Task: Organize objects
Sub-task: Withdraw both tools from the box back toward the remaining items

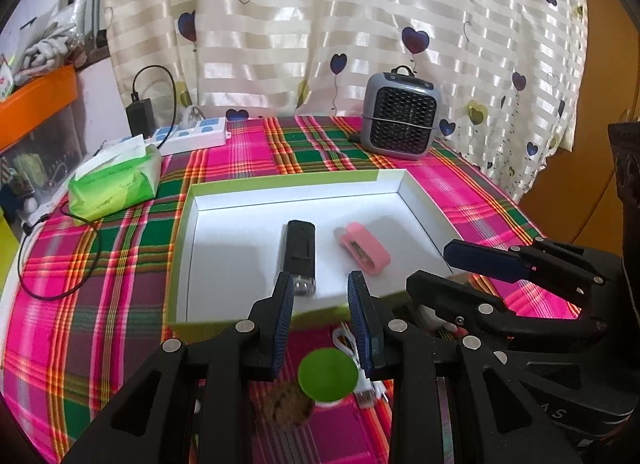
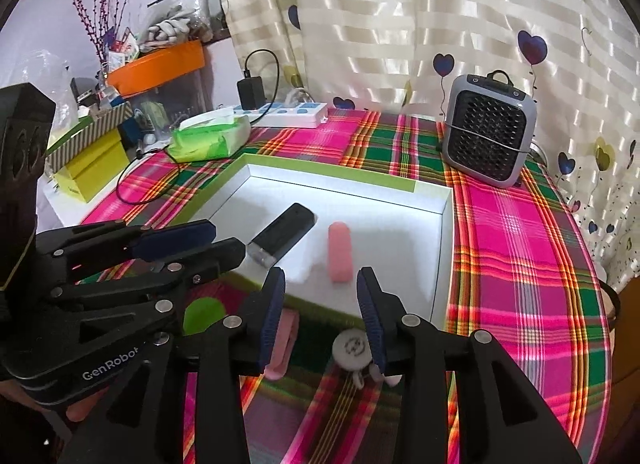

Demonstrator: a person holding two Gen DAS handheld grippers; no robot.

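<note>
Hovering with its blue-padded jaws apart and empty, the left gripper (image 1: 320, 284) has a round green-lidded container (image 1: 327, 374) on the plaid tablecloth (image 1: 100, 264) directly beneath it. Just beside it, the right gripper (image 2: 321, 280) is likewise spread and empty, above a small white round object (image 2: 352, 348). Ahead of both lies the shallow white cardboard tray (image 1: 192, 200), holding a black rectangular device (image 1: 298, 250) and a pink oblong case (image 1: 366, 248) side by side.

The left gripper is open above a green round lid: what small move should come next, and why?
Probably lower the left gripper and close its fingers on the green round lid. The lid sits on the cloth outside the white box, which already holds the black stick and pink case.
</note>
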